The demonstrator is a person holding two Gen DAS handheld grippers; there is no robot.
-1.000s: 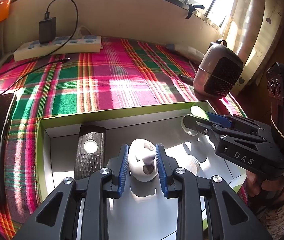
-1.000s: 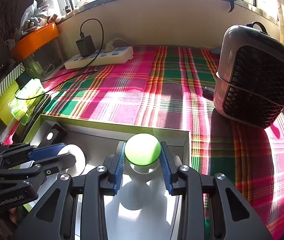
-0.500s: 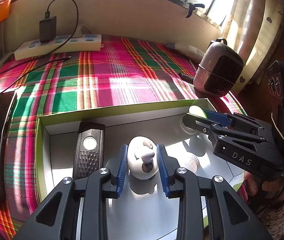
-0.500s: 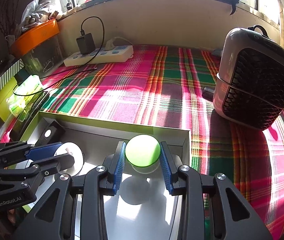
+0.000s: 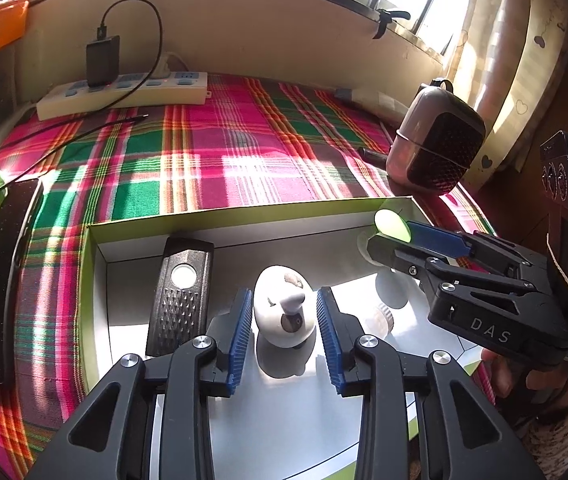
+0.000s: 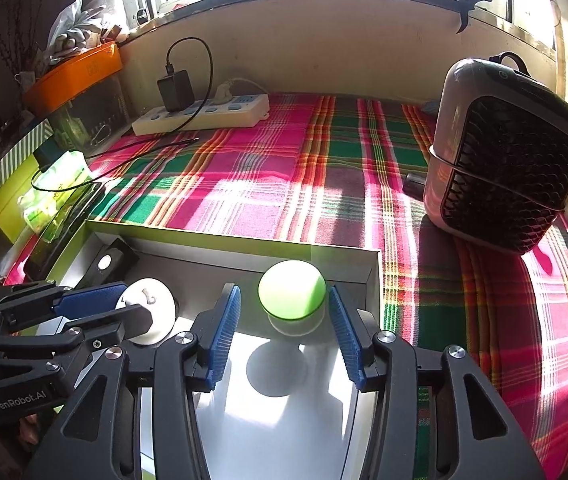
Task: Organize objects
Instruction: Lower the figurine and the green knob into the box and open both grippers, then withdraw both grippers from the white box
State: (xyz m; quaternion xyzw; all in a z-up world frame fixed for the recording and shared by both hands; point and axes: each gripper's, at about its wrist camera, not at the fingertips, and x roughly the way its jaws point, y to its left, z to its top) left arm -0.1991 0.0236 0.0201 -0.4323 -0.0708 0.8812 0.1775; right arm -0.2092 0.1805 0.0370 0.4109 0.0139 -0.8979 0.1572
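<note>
White egg-shaped gadget (image 5: 284, 312): low centre of the left view, standing in the green-rimmed shallow cardboard box (image 5: 220, 220), between the opening, untouching jaws of the left gripper (image 5: 284, 336). Green-domed white-based round lamp (image 6: 292, 294): right view, lower centre, box's far right corner; right gripper (image 6: 284, 332) jaws spreading, clear of it.

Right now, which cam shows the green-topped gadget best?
Right wrist: the green-topped gadget sits centred between the opening right gripper pads, untouched. Left wrist catches only its top behind that gripper's finger.
</note>
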